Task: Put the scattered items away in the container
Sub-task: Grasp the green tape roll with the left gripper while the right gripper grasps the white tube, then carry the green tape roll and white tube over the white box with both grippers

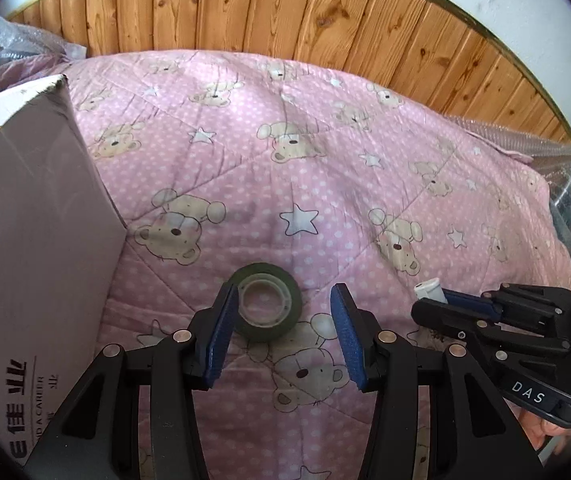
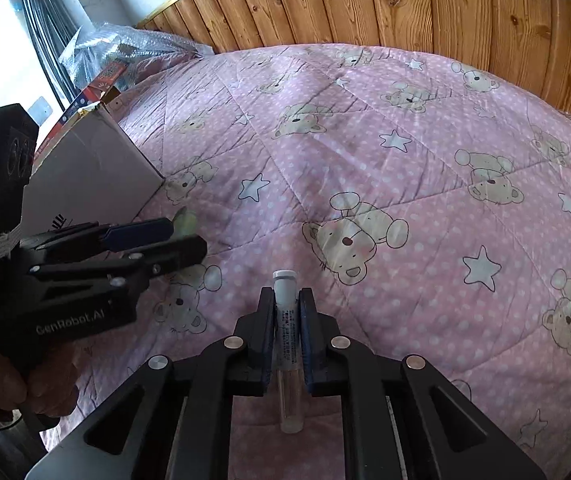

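A roll of clear tape (image 1: 266,306) lies flat on the pink bear-print quilt (image 1: 325,168). My left gripper (image 1: 285,304) is open, its blue pads on either side of the roll, the left pad touching its edge. My right gripper (image 2: 287,304) is shut on a slim clear tube with a white cap (image 2: 287,320), held just above the quilt (image 2: 405,160). The tube's white cap (image 1: 427,289) and the right gripper (image 1: 441,300) show at the right of the left wrist view. The cardboard box (image 1: 29,240) stands at the left; it also shows in the right wrist view (image 2: 93,168).
Wood panelling (image 1: 285,8) runs behind the bed. Bubble wrap and packages (image 2: 117,52) lie at the far left beyond the box. Clear plastic (image 1: 557,156) sits at the quilt's right edge. The left gripper (image 2: 181,232) reaches in from the left of the right wrist view.
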